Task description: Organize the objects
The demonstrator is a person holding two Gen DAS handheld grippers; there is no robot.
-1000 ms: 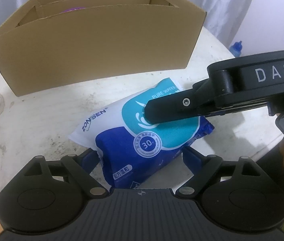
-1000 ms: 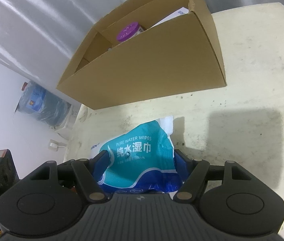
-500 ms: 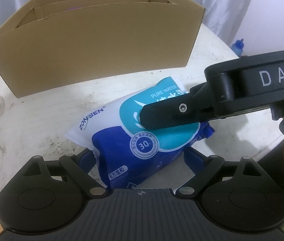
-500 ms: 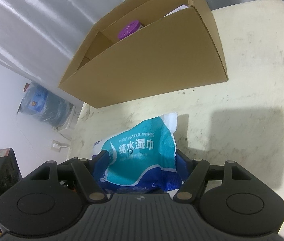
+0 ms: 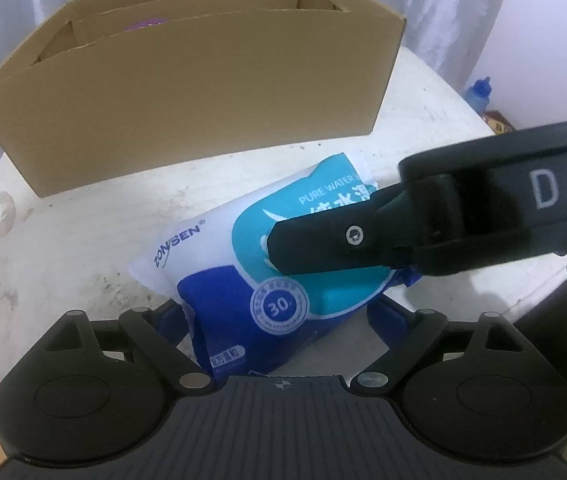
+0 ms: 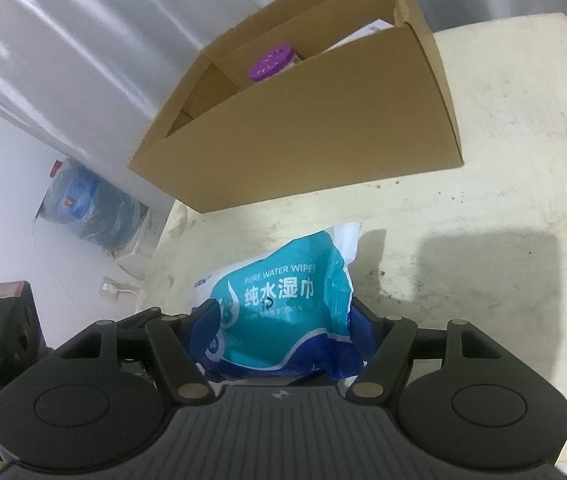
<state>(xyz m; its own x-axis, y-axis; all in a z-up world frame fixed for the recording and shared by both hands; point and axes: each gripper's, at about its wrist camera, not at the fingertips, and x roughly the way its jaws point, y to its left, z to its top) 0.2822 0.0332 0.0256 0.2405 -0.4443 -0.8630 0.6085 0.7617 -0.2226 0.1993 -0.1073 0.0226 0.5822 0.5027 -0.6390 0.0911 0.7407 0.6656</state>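
Wipes [image 5: 219,276] sit on the table [image 5: 63,240] before the box [image 5: 203,92]. Your right gripper [image 6: 279,320] pinches them; left gripper [image 5: 275,312] straddles them, grip unclear. Squeeze evenly, lift clear of the box wall, then drop inside.

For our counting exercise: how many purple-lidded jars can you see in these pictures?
1. The purple-lidded jar stands inside the cardboard box, near its back wall, beyond the pack of wipes on the table. More jars may be hidden behind the box's front wall.
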